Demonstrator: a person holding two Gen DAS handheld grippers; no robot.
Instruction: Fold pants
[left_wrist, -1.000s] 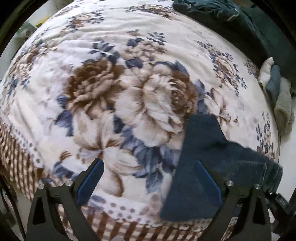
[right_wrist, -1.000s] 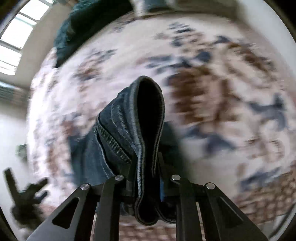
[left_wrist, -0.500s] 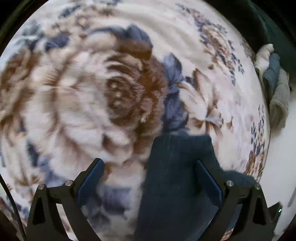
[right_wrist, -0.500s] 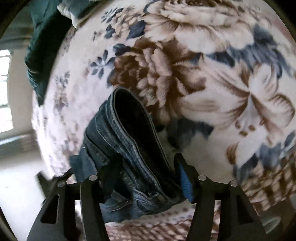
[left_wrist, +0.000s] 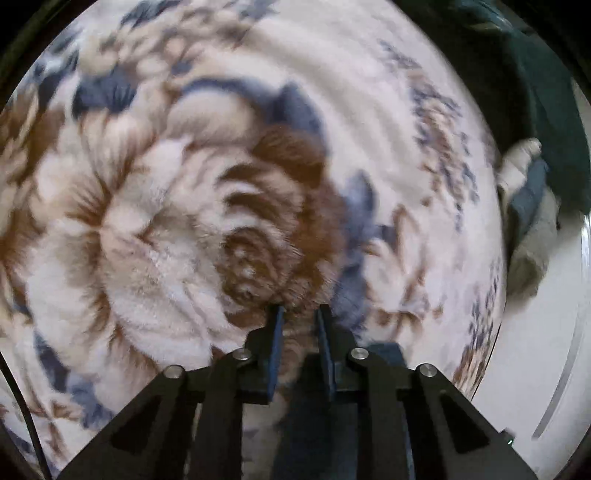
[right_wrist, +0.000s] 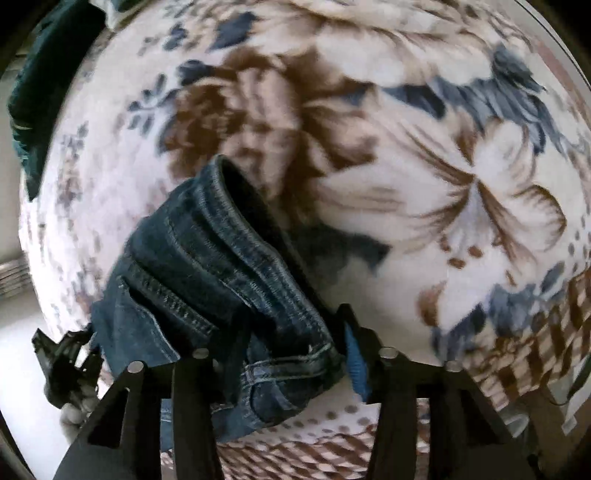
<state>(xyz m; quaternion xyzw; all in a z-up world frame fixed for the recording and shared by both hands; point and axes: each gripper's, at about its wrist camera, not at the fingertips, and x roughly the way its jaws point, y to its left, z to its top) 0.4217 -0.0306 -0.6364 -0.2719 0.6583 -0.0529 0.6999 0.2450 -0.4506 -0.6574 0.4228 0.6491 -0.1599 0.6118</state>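
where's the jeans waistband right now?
Right wrist view, lower left: the jeans waistband lies bunched on the floral blanket, its near end between the right claw's open jaws.

A floral blanket in cream, brown and blue covers the bed, with a checked border. Dark green bedding lies at its far edge. Pale floor shows beside it.

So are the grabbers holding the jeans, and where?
Cannot tell: both jaws have just been closing, the right gripper around the jeans waistband, the left gripper blurred.
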